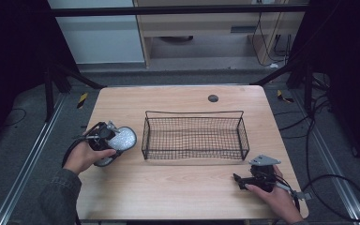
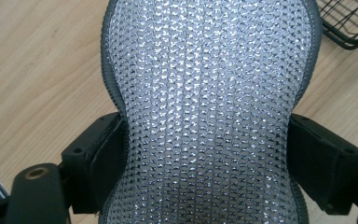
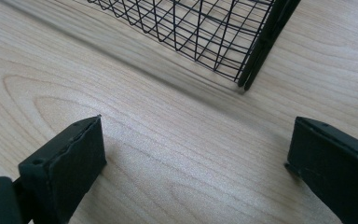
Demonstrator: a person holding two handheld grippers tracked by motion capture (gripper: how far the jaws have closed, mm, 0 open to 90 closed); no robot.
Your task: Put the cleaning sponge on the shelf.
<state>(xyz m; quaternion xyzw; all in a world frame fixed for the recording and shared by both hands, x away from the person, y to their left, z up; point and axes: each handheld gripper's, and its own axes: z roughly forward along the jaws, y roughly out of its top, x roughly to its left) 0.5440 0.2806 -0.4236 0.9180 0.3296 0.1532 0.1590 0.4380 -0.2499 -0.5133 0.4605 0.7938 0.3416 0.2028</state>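
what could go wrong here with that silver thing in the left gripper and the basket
The left gripper pinches the silver mesh pad only at its narrow waist, so the wide free end could flop or slip out in transit. The wire basket stands just right of the pad; a low carry might catch its rim and shove the light basket. The right gripper rests open on the table, not steadying the basket.

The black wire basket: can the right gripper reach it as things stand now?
Probably yes. The right gripper is open with nothing in it, and bare light wooden table lies between it and the near corner of the black wire basket.
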